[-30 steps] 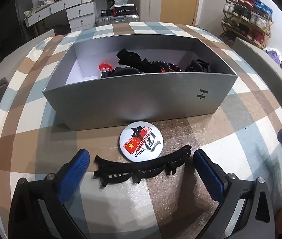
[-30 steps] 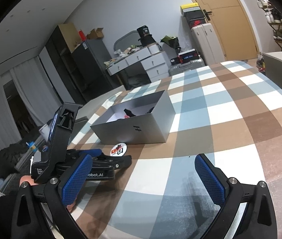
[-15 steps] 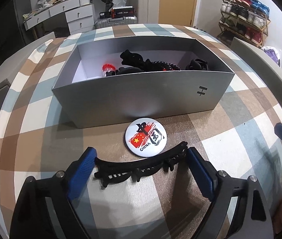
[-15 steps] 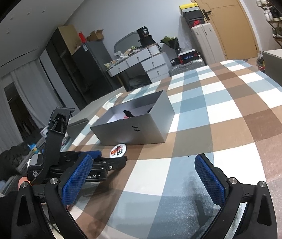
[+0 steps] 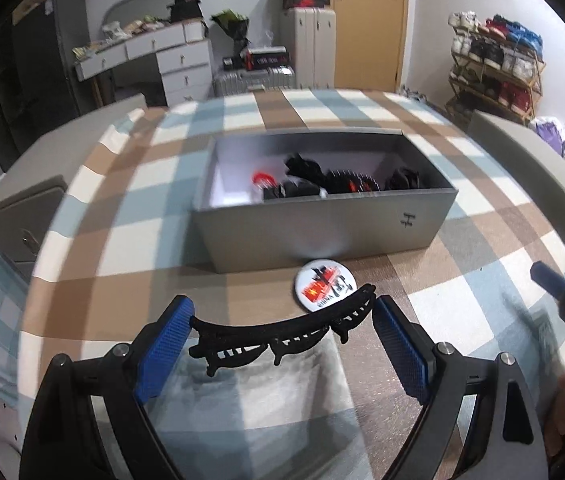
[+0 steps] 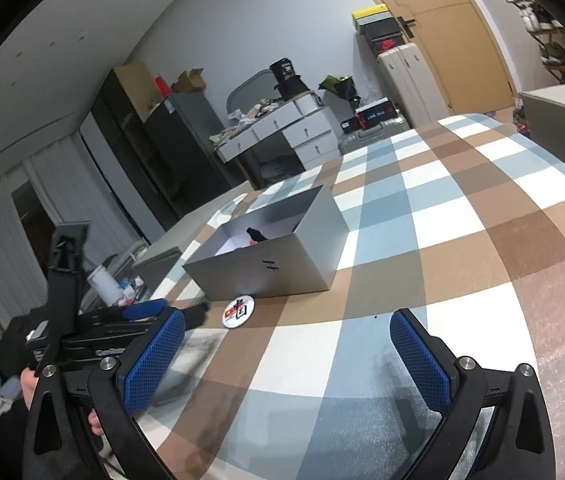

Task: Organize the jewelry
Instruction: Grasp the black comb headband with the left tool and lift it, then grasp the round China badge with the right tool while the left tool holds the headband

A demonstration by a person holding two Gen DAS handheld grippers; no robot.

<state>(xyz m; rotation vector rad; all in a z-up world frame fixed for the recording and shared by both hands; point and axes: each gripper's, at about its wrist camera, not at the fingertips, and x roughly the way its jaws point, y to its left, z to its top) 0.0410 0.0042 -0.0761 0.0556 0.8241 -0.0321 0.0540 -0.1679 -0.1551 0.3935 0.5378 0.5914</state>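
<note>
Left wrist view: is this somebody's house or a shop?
Most likely somebody's home, perhaps a bedroom or spare room: a white dresser piled with clutter, suitcases by the door, and a shoe rack against the wall.

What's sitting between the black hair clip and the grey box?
The round China flag badge lies between hair clip and grey box, seen from the left wrist.

- The grey rectangular cardboard box (image 5: 324,226), beyond the left claw, bears a small dark "H"-like mark on its front wall.
- The round white badge (image 5: 324,286), just past the claw's fingertips, shows a red flag with yellow stars; its lettering is blurred.
</note>
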